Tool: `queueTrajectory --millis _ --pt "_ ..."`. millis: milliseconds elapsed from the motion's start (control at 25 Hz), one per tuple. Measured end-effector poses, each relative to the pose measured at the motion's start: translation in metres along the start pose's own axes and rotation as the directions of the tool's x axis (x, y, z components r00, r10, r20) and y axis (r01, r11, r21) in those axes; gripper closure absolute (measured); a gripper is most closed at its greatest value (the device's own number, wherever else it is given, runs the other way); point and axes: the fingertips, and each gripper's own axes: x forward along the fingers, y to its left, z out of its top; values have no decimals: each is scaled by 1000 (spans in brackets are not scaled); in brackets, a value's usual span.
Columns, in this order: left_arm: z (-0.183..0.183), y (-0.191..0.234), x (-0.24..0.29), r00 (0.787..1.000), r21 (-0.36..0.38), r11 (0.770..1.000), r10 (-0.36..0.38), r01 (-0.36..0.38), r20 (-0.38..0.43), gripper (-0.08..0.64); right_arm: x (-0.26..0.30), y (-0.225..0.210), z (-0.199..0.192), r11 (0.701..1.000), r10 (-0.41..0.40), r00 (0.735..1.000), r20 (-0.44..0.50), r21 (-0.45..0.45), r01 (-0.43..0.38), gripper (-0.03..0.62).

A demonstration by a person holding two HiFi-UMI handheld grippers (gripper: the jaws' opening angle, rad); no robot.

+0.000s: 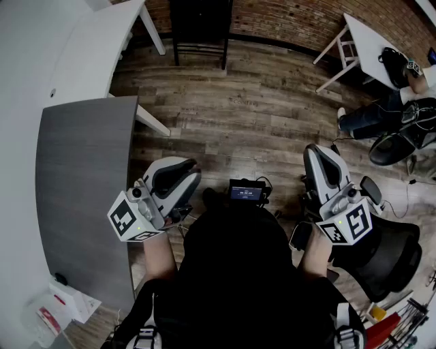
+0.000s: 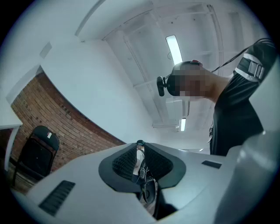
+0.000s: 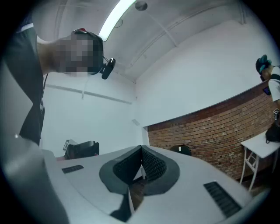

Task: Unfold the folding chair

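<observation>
Wood floor (image 1: 259, 116): we see the chair (image 1: 199, 27) upright at 12 o'clock. The left gripper (image 1: 193, 172) is nearer, slightly parted and empty; the right gripper (image 1: 315, 151) is clenched on nothing.

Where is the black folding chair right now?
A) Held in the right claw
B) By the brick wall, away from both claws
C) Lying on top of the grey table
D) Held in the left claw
B. The black folding chair stands over by the brick wall, and the left claw and the right claw are well short of it, with nothing between their jaws.
</observation>
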Motion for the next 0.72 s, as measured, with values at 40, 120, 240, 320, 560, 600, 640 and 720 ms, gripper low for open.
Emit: queueTrajectory --millis 40,120,240,320,560,600,640,720 --pt "0 1 0 1000 0 1000 0 0 -2 495 1 -1 0 1000 0 1000 -2 1 0 575" --pt "0 2 1 1000 -1 1000 0 0 -6 495 2 -1 -1 1000 0 1000 -5 5 0 577" --pt "-1 1 1 1000 -4 1000 -1 1 -5 495 1 -1 -2 1000 4 1000 -8 13 -4 577" --pt "-2 0 2 1000 -6 1000 0 0 -6 495 0 -2 -4 1000 7 1000 -11 20 -7 575" --pt "-15 -4 13 1000 -43 999 -1 0 -19 495 -7 -9 -10 999 9 1000 -27 52 -8 577" --pt "-17 -4 13 1000 -52 999 2 -3 -26 495 -7 -8 -12 998 11 1000 -28 60 -10 577" --pt "-20 -3 13 999 -62 998 6 -8 -33 495 -6 -8 -14 997 15 999 -29 70 -13 575" --pt "-26 0 13 999 -84 996 20 -24 -49 495 -3 -7 -20 995 27 999 -32 100 -24 575"
